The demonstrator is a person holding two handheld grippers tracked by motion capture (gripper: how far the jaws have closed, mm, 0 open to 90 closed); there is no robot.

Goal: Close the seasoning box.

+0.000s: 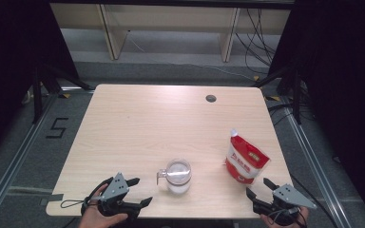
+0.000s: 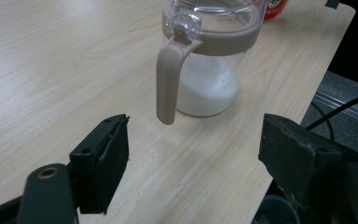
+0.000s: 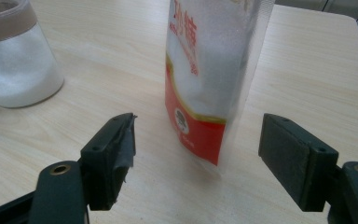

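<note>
A clear jar [image 1: 178,175] with a beige lid band and side handle stands near the table's front edge, partly filled with white granules. My left gripper [image 1: 139,191] sits just left of it, open, with nothing between its fingers. In the left gripper view the jar [image 2: 209,79] is a short way ahead of that gripper [image 2: 196,135], its handle [image 2: 168,79] turned toward the jaws. A red and white pouch [image 1: 244,161] stands upright at the front right. My right gripper [image 1: 257,186] is open just in front of it. In the right gripper view the pouch [image 3: 209,70] rises beyond the open gripper [image 3: 198,135], apart from both jaws.
The light wood table [image 1: 171,123] has a round cable hole [image 1: 211,98] near its far edge. The jar [image 3: 14,70] stands left of the pouch in the right gripper view. Dark floor, rails and cables surround the table, with wooden furniture legs [image 1: 111,33] behind.
</note>
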